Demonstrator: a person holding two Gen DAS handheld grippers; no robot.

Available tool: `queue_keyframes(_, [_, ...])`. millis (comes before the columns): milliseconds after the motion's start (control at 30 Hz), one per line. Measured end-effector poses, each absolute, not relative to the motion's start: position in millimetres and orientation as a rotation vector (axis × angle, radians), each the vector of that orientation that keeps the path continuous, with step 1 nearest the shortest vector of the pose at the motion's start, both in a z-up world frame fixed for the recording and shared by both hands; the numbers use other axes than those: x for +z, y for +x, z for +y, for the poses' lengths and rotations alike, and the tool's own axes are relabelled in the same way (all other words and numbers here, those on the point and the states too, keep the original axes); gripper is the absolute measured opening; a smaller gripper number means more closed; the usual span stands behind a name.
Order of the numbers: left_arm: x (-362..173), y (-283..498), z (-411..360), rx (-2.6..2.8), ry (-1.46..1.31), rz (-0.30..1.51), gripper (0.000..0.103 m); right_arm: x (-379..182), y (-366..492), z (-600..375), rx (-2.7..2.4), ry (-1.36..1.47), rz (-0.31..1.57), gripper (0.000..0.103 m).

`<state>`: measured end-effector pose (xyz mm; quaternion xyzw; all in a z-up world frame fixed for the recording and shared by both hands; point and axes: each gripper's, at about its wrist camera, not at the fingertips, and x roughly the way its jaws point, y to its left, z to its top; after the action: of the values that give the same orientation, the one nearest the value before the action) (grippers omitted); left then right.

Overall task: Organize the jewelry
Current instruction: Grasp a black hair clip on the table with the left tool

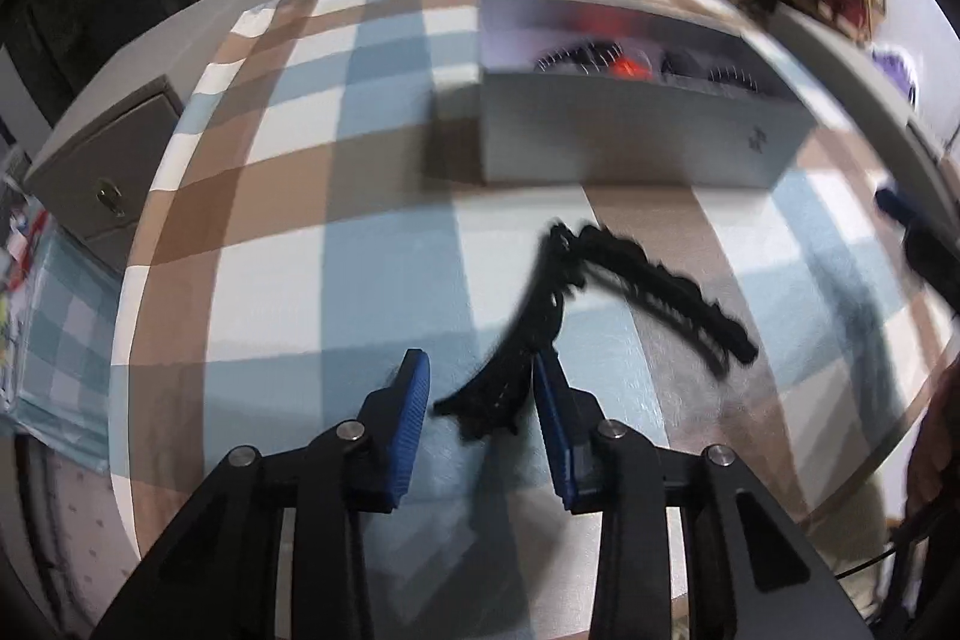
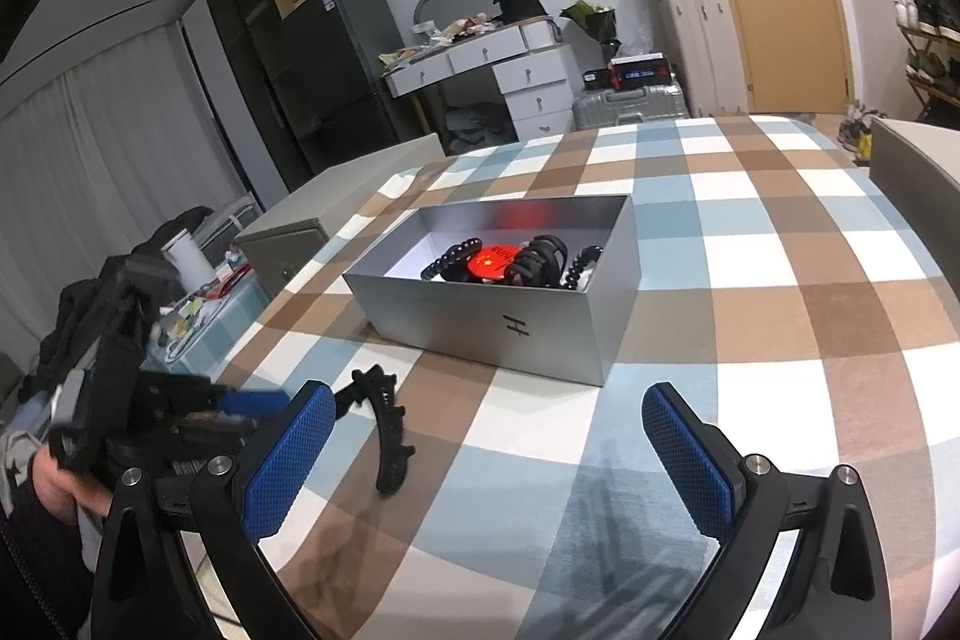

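A black toothed hair clip (image 1: pixel 606 292) lies open on the checked tablecloth. One end of it sits between the blue pads of my left gripper (image 1: pixel 480 400), against the right pad (image 1: pixel 549 418); the jaws stand apart. The clip also shows in the right wrist view (image 2: pixel 387 430), with my left gripper beside its near end. My right gripper (image 2: pixel 489 448) is wide open and empty, hovering over the cloth in front of the grey box (image 2: pixel 528 334). The box (image 1: pixel 630 142) holds black bead bracelets (image 2: pixel 450 256), a black claw clip (image 2: pixel 540 259) and a red round item (image 2: pixel 489 265).
A grey cabinet (image 2: pixel 282 244) stands off the table's left edge. A chair back (image 2: pixel 918 160) stands at the far right edge. Drawers and suitcases stand at the room's back. The table edge (image 1: pixel 129 340) curves close on the left.
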<state>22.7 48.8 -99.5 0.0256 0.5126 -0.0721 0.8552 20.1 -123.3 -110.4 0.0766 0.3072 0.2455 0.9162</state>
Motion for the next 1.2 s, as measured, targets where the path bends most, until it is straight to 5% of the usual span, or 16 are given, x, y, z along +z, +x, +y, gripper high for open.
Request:
queue_keyframes(167, [-91.1,29.4,53.5,-0.184,0.019,1.074,0.035,-110.7,21.4,-120.4,0.512,0.153,0.632,0.103])
queue_keyframes(267, [-95.4,31.8,47.0,-0.204,0.052,1.076,0.055,-110.7,20.8,-120.8,0.514,0.155,0.631,0.103])
queue_keyframes(533, [-110.6,45.7,27.8,-0.294,0.183,1.109,0.054,-112.3,19.5,-122.5,0.509,0.155,0.633,0.103])
queue_keyframes(600, [-110.8,47.6,26.1,-0.298,0.200,1.108,0.049,-112.7,19.6,-123.2,0.506,0.159,0.631,0.103])
queue_keyframes(700, [-108.1,47.9,24.4,-0.309,0.197,1.109,0.012,-112.7,19.1,-123.1,0.502,0.154,0.628,0.103])
queue_keyframes(1200, [-95.8,28.1,44.8,-0.298,0.110,1.048,0.012,-112.1,17.5,-101.6,0.542,0.091,0.672,0.103])
